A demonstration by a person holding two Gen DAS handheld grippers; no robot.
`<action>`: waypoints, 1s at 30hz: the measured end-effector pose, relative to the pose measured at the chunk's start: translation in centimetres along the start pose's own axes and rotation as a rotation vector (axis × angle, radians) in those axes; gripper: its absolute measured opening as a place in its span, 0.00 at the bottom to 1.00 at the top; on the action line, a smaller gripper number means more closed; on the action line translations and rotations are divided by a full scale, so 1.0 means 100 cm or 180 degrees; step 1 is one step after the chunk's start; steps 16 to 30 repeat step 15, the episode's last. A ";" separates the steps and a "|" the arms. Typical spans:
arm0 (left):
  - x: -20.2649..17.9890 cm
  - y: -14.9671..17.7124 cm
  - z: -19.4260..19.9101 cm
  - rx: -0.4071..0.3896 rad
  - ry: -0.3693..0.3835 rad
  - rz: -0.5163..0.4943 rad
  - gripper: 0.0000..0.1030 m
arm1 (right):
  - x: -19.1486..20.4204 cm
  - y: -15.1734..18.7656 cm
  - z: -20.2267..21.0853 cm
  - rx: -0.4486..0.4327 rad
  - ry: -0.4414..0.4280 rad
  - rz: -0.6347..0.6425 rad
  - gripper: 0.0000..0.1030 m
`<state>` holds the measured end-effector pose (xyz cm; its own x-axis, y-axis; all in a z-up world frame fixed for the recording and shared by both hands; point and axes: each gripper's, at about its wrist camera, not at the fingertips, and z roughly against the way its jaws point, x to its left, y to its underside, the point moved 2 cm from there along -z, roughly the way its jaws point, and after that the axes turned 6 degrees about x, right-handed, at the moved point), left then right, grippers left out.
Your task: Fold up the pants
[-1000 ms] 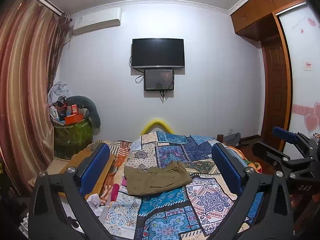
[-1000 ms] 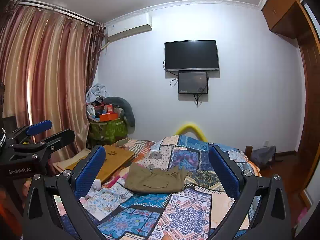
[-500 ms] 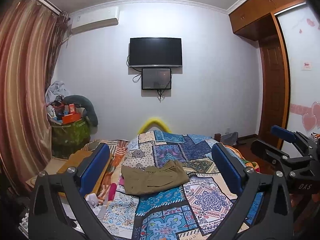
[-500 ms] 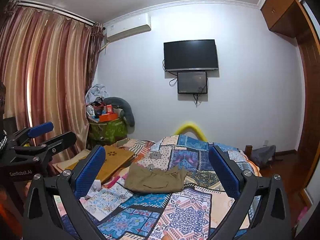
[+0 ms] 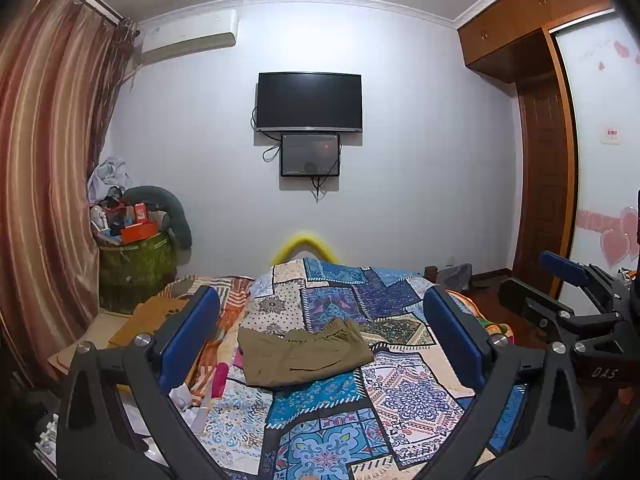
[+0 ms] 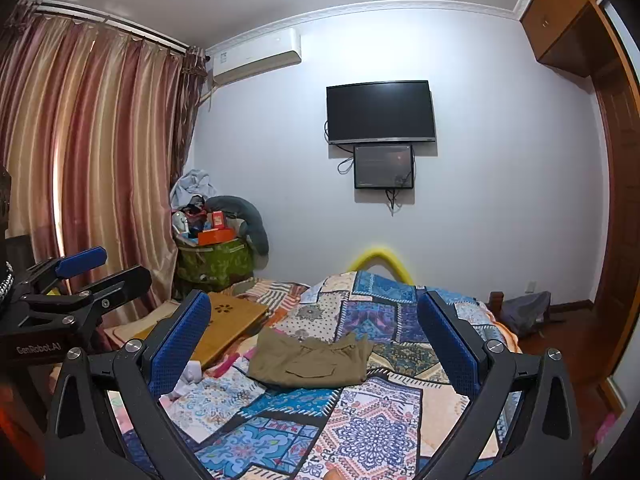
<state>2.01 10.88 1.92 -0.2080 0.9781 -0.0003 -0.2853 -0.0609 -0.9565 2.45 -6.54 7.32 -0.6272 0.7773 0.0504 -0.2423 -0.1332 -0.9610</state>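
Olive-green pants [image 5: 304, 354] lie folded into a compact rectangle on the patchwork bedspread [image 5: 400, 396], left of the bed's middle. They also show in the right wrist view [image 6: 314, 360]. My left gripper [image 5: 320, 332] is open and empty, held well back from the pants and above the bed. My right gripper [image 6: 314, 332] is open and empty, also well back from them. The right gripper shows at the right edge of the left wrist view [image 5: 576, 300], and the left gripper at the left edge of the right wrist view [image 6: 80, 280].
A wooden lap desk [image 6: 228, 324] lies at the bed's left side. A green bin heaped with clutter [image 6: 212, 256] stands in the corner by the curtain [image 6: 80, 152]. A TV [image 6: 380, 112] hangs on the far wall. A wardrobe and door [image 5: 544, 184] are at right.
Both grippers stay open and empty. The left wrist view has shifted slightly, so the pants sit a little further left in it. The pants lie unchanged.
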 end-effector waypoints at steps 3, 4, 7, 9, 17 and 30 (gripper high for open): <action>0.000 0.000 -0.002 0.0033 0.0055 0.0022 1.00 | 0.000 0.001 -0.001 0.0012 -0.0003 -0.0003 0.99; 0.000 0.000 -0.002 0.0039 0.0064 0.0027 1.00 | 0.001 0.001 -0.001 0.0018 -0.0007 -0.0002 0.99; -0.001 0.001 -0.003 0.0052 0.0087 0.0029 1.00 | 0.001 0.002 -0.002 0.0033 -0.0006 0.0006 0.99; -0.002 0.002 -0.005 0.0059 0.0092 0.0028 1.00 | 0.001 0.003 -0.002 0.0040 -0.0009 0.0008 0.99; 0.001 0.004 -0.010 0.0105 0.0091 0.0026 1.00 | 0.000 0.003 -0.005 0.0069 -0.0010 -0.0009 0.99; 0.001 0.004 -0.010 0.0105 0.0091 0.0026 1.00 | 0.000 0.003 -0.005 0.0069 -0.0010 -0.0009 0.99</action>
